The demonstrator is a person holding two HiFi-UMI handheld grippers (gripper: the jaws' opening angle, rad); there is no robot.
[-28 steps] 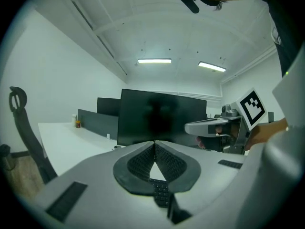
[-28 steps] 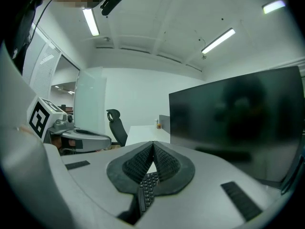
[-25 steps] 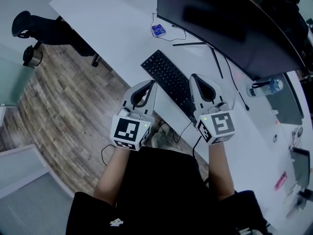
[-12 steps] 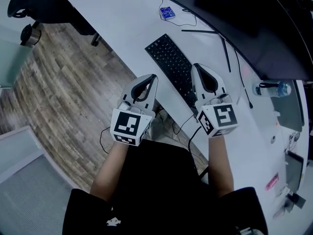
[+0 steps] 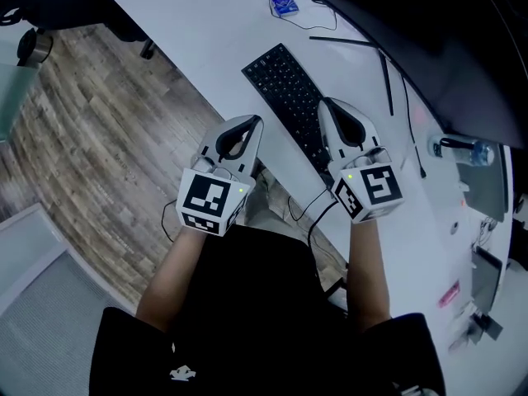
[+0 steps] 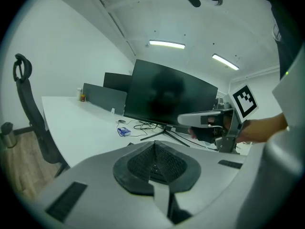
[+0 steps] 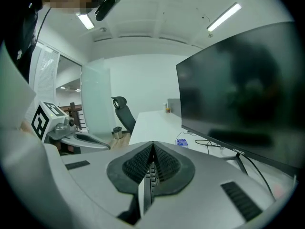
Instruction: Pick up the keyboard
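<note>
Keyboard: the slim black rectangular keyboard (image 5: 289, 97) with low matte keys is not yet lifted.
Where it lies: flat on the smooth white desk (image 5: 206, 23), near the desk's front edge. In the head view its length runs from 11 o'clock to 5 o'clock.
Left gripper: the grey-and-white left gripper (image 5: 252, 124) has its jaws pressed together on nothing. It hangs off the desk edge over the wood-plank floor (image 5: 82, 139), at 8 o'clock of the keyboard's middle.
Right gripper: the matching right gripper (image 5: 328, 110) is likewise closed and empty. It overlaps the keyboard's near end at 4 o'clock, and I cannot tell whether it touches.
Just changed: since a second ago both grippers have sunk toward desk level and sit lower in the head view, while the keyboard has slid toward 12 o'clock. The jaws have stayed together.
Meaning for the task: judged from this, the approach is under way and no grip has begun. The jaws would have to part before either end can be taken.
Materials and shapes: the ribbed black rubber pads (image 7: 133, 166) form a rounded leaf shape set in hard grey plastic. Rows of keys show through the slit between them. The keyboard looks thin, stiff and light.
Around it: a wide dark glossy monitor (image 5: 429, 40) stands at 2 o'clock and a small blue packet (image 5: 284, 5) at 12 o'clock.
</note>
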